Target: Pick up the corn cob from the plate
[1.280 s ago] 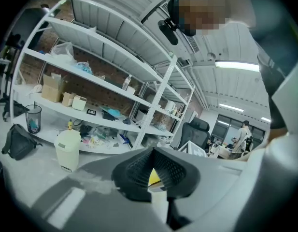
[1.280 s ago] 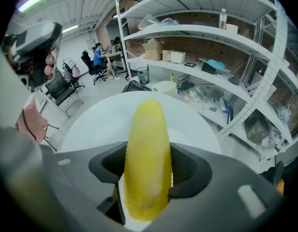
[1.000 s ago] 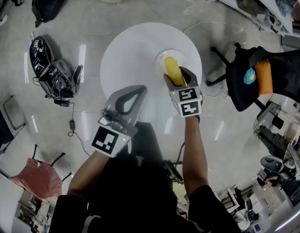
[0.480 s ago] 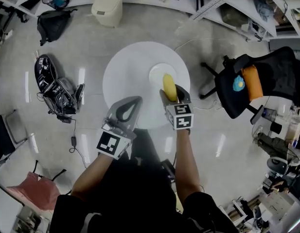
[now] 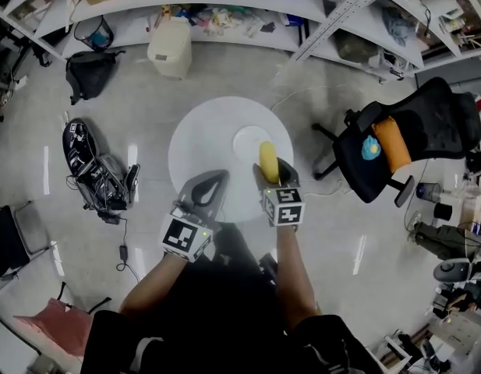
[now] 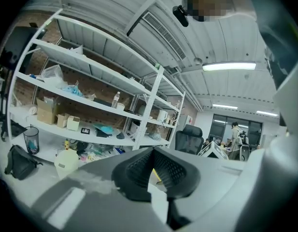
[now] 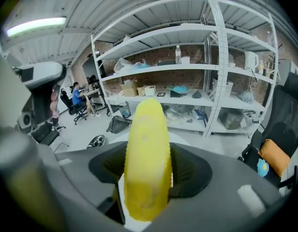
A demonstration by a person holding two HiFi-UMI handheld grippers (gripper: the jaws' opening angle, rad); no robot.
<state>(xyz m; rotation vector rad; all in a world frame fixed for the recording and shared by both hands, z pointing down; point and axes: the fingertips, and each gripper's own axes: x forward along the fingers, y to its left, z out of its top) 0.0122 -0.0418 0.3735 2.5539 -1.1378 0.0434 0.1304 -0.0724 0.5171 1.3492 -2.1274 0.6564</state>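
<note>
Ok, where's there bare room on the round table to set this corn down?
The table's whole left half, from the plate to the left rim, is bare. Crowded near edge: left gripper and right gripper with the corn.

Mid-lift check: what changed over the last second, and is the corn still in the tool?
The right tool has raised the yellow corn cob higher above the white round plate on the round white table; the left tool rose alongside it, and the view pulled back too. Unchanged: the right tool stays clamped on the cob, the left tool stays shut and empty, plate and table have not shifted.
</note>
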